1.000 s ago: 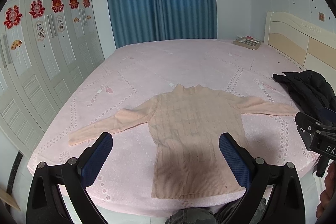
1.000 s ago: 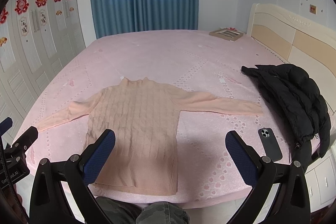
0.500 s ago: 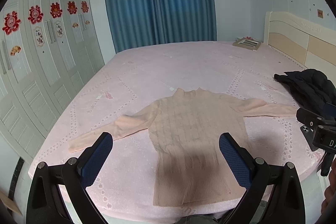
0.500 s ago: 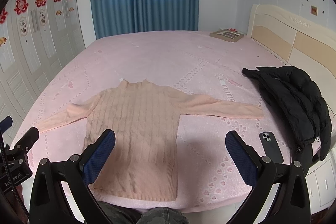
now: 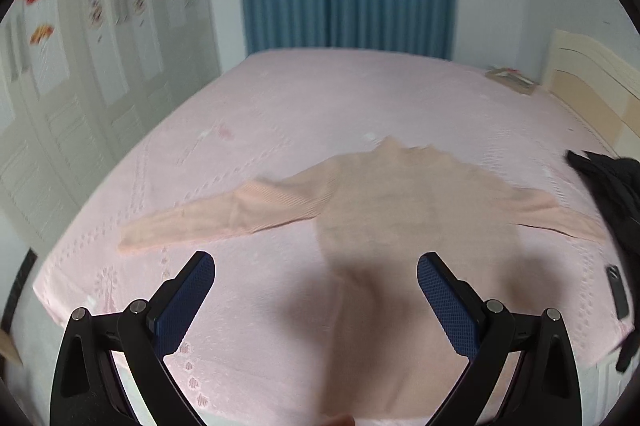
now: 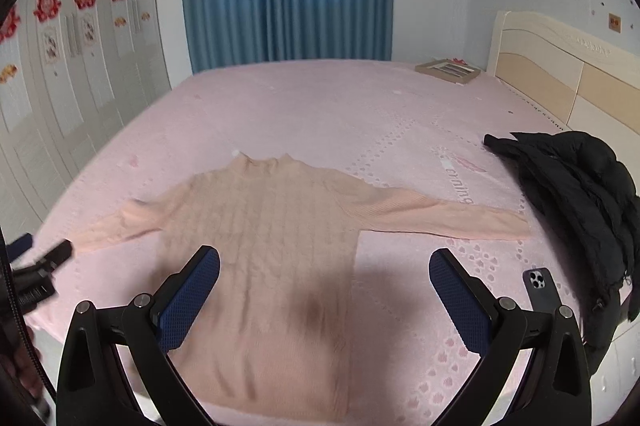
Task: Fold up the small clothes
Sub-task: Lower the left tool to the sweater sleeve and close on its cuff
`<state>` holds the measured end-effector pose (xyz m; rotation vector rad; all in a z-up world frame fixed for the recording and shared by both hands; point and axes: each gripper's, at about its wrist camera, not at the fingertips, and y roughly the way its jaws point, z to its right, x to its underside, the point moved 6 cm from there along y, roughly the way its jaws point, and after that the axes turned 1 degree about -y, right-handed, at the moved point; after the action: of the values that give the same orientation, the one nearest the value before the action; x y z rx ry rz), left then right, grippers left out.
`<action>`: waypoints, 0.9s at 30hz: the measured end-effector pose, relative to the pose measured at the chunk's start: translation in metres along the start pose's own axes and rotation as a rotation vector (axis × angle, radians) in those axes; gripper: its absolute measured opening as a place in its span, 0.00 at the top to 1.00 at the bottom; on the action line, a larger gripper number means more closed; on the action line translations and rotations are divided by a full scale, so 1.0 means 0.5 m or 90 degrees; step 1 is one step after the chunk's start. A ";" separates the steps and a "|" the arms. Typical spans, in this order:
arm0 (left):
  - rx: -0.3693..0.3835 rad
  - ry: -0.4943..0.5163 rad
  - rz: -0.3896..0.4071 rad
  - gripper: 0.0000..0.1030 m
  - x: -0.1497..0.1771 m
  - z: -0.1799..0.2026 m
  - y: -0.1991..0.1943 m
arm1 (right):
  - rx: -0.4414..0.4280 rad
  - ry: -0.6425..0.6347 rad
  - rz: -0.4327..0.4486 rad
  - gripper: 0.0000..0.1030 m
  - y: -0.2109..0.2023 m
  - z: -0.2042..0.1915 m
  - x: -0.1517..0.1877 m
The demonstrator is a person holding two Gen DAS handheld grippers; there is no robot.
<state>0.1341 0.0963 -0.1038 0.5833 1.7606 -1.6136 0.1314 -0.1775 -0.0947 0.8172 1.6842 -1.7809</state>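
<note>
Left wrist view: left gripper (image 5: 316, 278) hovered above the bed (image 5: 320, 98), jaws wide apart and empty. Peach sweater (image 5: 408, 226) lay flat on the pink cover near the bed's front edge, sleeves spread out to both sides. Frame blurred.

Right wrist view: right gripper (image 6: 325, 276) had jaws wide apart, holding nothing, above the sweater's (image 6: 272, 246) hem. Black jacket (image 6: 576, 186) lay just beyond the right cuff; a phone (image 6: 542, 288) lay just beside the jacket. Left gripper (image 6: 38, 274) visible at the left edge.

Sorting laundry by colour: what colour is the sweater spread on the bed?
The sweater is pale peach-pink with a cable-knit texture, clearest in the right wrist view.
</note>
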 end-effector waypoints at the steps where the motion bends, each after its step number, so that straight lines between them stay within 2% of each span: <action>1: -0.005 -0.010 -0.011 0.01 0.003 -0.019 0.026 | 0.003 -0.004 -0.010 0.01 0.026 0.000 0.003; 7: -0.017 -0.104 -0.090 0.02 0.033 -0.154 0.191 | 0.002 0.005 -0.064 0.03 0.178 0.007 0.015; 11: -0.064 -0.181 -0.121 0.06 0.061 -0.262 0.282 | -0.002 0.009 -0.086 0.05 0.257 0.005 0.032; 15: -0.106 -0.226 -0.144 0.15 0.088 -0.356 0.349 | 0.010 -0.003 -0.101 0.05 0.319 -0.005 0.052; 19: -0.118 -0.288 -0.137 0.16 0.112 -0.444 0.392 | 0.016 0.012 -0.124 0.05 0.358 -0.001 0.069; 23: -0.117 -0.357 -0.116 0.27 0.125 -0.521 0.434 | 0.006 0.029 -0.134 0.06 0.372 0.001 0.075; 27: -0.140 -0.375 -0.084 0.36 0.111 -0.563 0.462 | 0.024 0.010 -0.133 0.06 0.376 -0.003 0.076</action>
<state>0.2125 0.3985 -0.2993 -0.1143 1.5126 -1.4531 0.2465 -0.1873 -0.2475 0.6940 1.8075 -1.9540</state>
